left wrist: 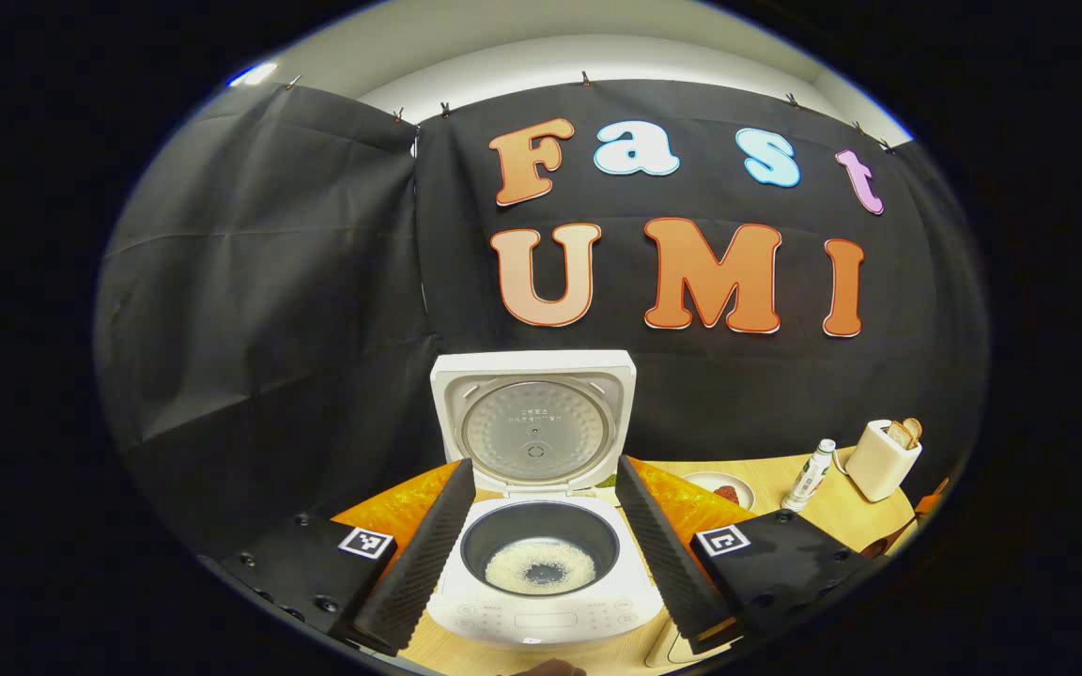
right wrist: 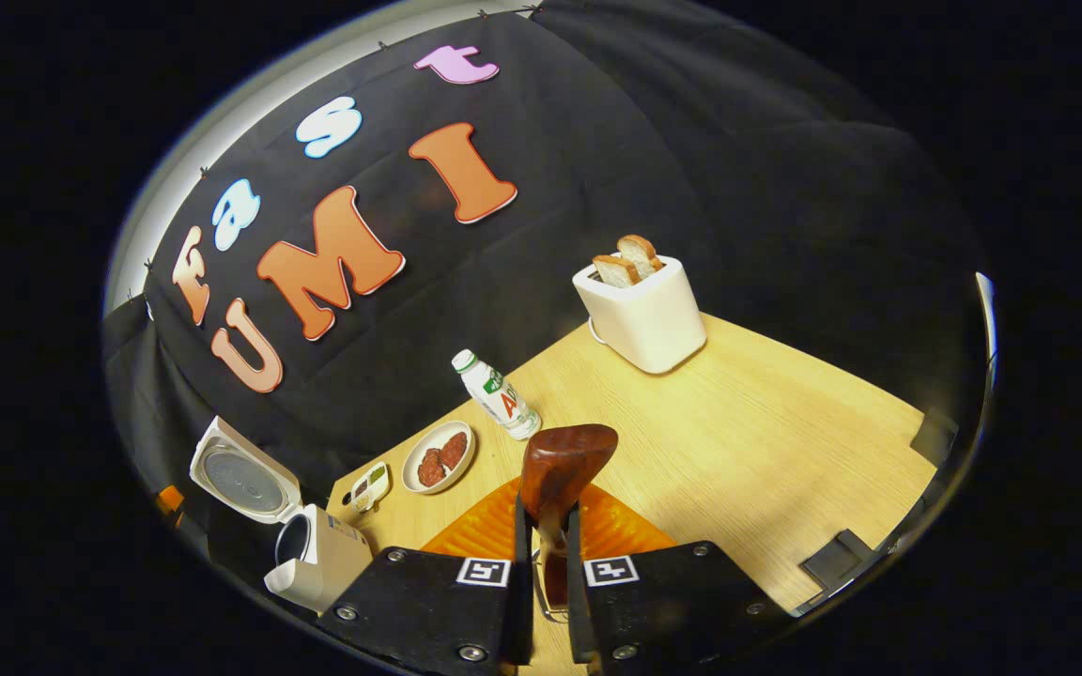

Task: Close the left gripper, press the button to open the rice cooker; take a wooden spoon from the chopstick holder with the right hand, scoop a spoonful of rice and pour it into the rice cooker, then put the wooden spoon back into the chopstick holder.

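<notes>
- Left tongs (left wrist: 541, 554): released, fingers spread wide to either side of the rice cooker (left wrist: 546, 601), touching nothing; judged idle, the button press presumably done.
- Rice cooker, left gripper view: lid (left wrist: 533, 422) raised upright behind the body, inner pot (left wrist: 539, 549) exposed, a thin patch of rice (left wrist: 539, 566) lying on its bottom; opening step judged complete, and at least some rice already in the pot.
- Rice cooker (right wrist: 316, 559), right gripper view: standing at the far left of the desk (right wrist: 766, 469), lid open, well apart from the right tongs.
- Small plate (right wrist: 439, 457) with dark red pieces and a bottle (right wrist: 497, 395) lying tilted just beside it: between cooker and spoon, not part of the task.
- Right tongs (right wrist: 548, 573): clenched on the wooden spoon (right wrist: 564, 465), handle pinched between the fingers, bowl pointing forward above an orange mat (right wrist: 626, 530); whether the bowl carries rice cannot be told from this angle.
- Toaster (right wrist: 642, 314) with bread slices: far corner of the desk, untouched.
- Remaining, as judged: return of the spoon to the chopstick holder; possibly another scoop and pour, if the spoon is not yet emptied.
</notes>
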The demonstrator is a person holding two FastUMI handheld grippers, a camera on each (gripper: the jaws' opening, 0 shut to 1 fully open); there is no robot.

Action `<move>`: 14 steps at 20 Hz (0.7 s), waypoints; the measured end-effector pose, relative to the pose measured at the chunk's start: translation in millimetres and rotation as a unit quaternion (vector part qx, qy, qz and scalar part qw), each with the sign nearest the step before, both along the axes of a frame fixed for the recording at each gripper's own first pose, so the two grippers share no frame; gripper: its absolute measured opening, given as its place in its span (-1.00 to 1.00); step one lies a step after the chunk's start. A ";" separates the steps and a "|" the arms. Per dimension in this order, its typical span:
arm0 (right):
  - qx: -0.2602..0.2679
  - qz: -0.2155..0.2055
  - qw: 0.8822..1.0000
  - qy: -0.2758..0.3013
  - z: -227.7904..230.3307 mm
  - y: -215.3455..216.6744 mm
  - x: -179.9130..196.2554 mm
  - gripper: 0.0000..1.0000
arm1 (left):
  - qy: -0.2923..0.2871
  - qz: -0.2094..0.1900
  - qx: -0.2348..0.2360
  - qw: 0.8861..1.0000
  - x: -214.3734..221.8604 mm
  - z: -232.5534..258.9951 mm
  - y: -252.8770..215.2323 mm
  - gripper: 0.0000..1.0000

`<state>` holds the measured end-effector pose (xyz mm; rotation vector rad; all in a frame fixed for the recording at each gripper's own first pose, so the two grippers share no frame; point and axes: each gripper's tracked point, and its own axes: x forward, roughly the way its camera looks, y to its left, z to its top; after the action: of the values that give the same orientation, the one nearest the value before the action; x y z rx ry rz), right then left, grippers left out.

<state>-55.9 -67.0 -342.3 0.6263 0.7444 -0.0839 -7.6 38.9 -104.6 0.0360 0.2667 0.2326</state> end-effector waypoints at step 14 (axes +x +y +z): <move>0.022 0.026 0.995 0.097 -47.0 11.5 -46.0 -0.33 | 0.002 0.004 -0.044 0.999 29.6 14.1 8.8 0.97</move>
<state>-101.8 -55.5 -389.4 0.6455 0.9512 -0.0813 22.0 47.7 -90.4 -0.0512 0.2815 0.2293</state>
